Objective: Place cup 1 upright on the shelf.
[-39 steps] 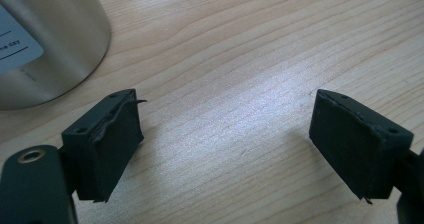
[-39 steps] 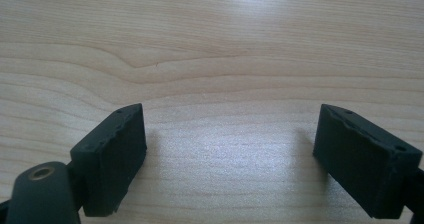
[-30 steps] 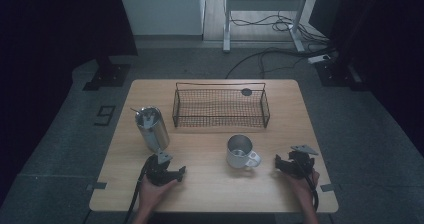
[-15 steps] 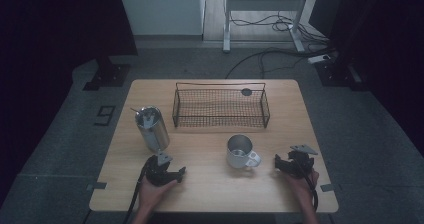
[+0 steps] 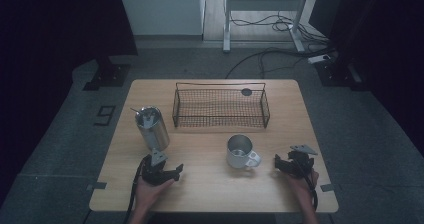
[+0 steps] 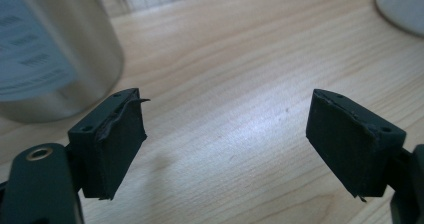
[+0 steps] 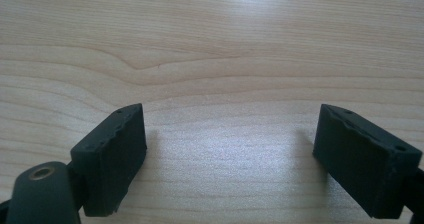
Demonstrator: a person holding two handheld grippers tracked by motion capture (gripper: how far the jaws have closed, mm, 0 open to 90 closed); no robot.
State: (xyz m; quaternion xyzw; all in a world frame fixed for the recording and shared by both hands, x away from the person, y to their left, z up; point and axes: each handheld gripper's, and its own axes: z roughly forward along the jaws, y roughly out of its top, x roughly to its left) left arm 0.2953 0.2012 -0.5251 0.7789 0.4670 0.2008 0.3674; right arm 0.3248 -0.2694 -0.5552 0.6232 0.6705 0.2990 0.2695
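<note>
My left gripper (image 5: 172,170) rests on the wooden table (image 5: 210,189) near its front left, held by a hand. Its jaws stand apart with only bare wood between them (image 6: 225,134). A steel tumbler (image 5: 151,129) with something sticking out of its top stands just behind it, close to the left jaw (image 6: 50,49). A white-handled metal mug (image 5: 241,152) stands front centre, with its edge at the corner of the left gripper view (image 6: 402,6). My right gripper (image 5: 279,165) lies to the right of the mug, open over bare wood (image 7: 230,144).
A black wire basket (image 5: 220,106) stands across the back middle of the table. A small dark round object (image 5: 246,91) lies by its far rim. Cables and a metal stand frame (image 5: 265,4) are on the floor beyond the table.
</note>
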